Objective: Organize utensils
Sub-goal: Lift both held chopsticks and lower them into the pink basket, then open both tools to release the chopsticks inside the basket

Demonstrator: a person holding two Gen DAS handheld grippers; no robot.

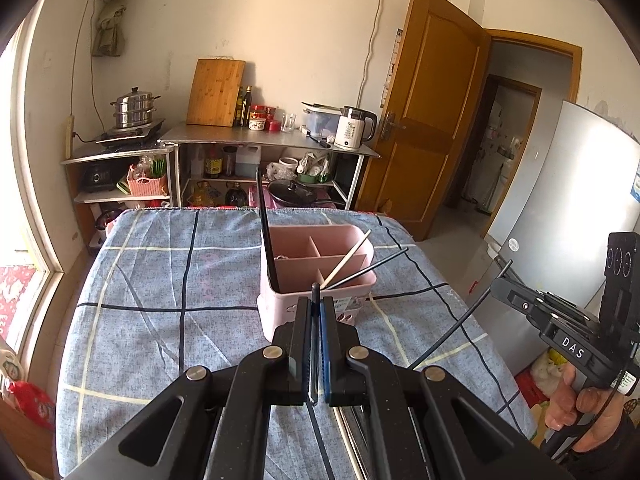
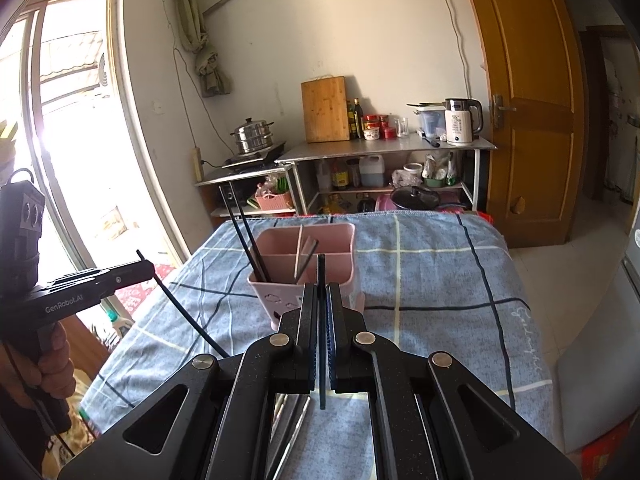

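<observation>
Left wrist view: the left tongs (image 1: 315,304) are pressed together on a dark chopstick (image 1: 315,294), whose tip pokes up just past the pads. Directly ahead at 12 o'clock stands a pink divided caddy (image 1: 316,280) on the worktop, which is draped in a blue plaid cloth (image 1: 160,280). In the caddy, a black chopstick (image 1: 267,232) stands nearly upright in the left front corner. A pale chopstick (image 1: 348,258) and another black one (image 1: 370,266) lean out toward 2 o'clock over the right rim. The rear compartments look empty from here. At 3 o'clock the right tongs (image 1: 498,286), gripped by a hand (image 1: 580,408), pinch a thin black chopstick (image 1: 460,332) that slants down toward 7 o'clock.

Right wrist view: the right tongs (image 2: 323,300) are closed on a dark chopstick (image 2: 321,320) running straight along the gap. The caddy (image 2: 308,276) sits just beyond at 12 o'clock. Two black chopsticks (image 2: 244,236) rise from its left compartment toward 11 o'clock, and pale and dark sticks lean in the middle section. At 9 o'clock the left tongs (image 2: 146,270) clamp their chopstick (image 2: 188,316). More utensils (image 2: 292,432) lie on the cloth beneath the right tongs.
</observation>
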